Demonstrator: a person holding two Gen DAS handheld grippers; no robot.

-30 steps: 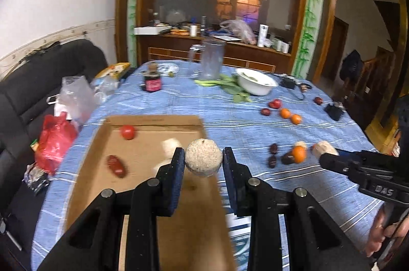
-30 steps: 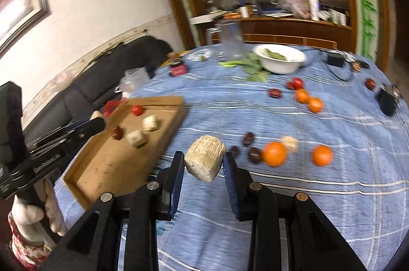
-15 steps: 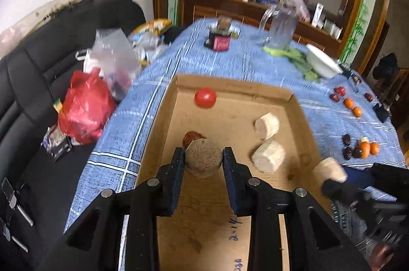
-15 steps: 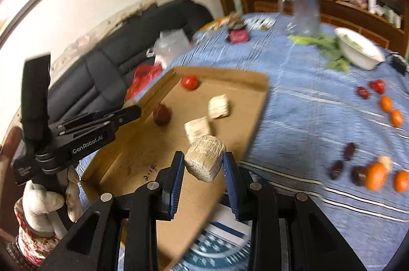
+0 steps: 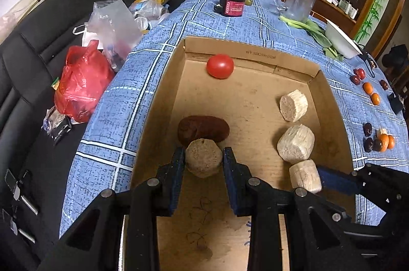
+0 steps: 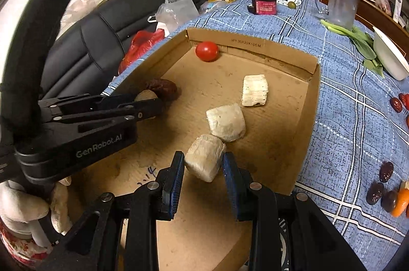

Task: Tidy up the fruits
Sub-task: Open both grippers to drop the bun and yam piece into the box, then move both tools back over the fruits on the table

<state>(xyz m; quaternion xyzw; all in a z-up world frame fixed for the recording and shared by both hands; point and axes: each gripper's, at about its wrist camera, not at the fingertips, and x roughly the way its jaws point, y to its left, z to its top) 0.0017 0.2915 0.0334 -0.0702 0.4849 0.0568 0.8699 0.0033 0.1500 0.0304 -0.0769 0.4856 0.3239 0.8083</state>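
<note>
Left wrist view: both grippers' jaws clamp pale sugarcane chunks over the cardboard tray.

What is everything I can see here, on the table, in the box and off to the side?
cardboard box: one, brown, on the blue checked tablecloth
tomato: one, red, box's far corner
dried date: one, dark red, in box
pale chunks: two, cream, lying in box
small oranges: several, table's right side
glass mug: one, clear, far end
white bowl: one, beside greens
red bag: one, on black sofa
left gripper: black, blue fingers, holding a held chunk
right gripper: same, holding another chunk
</note>
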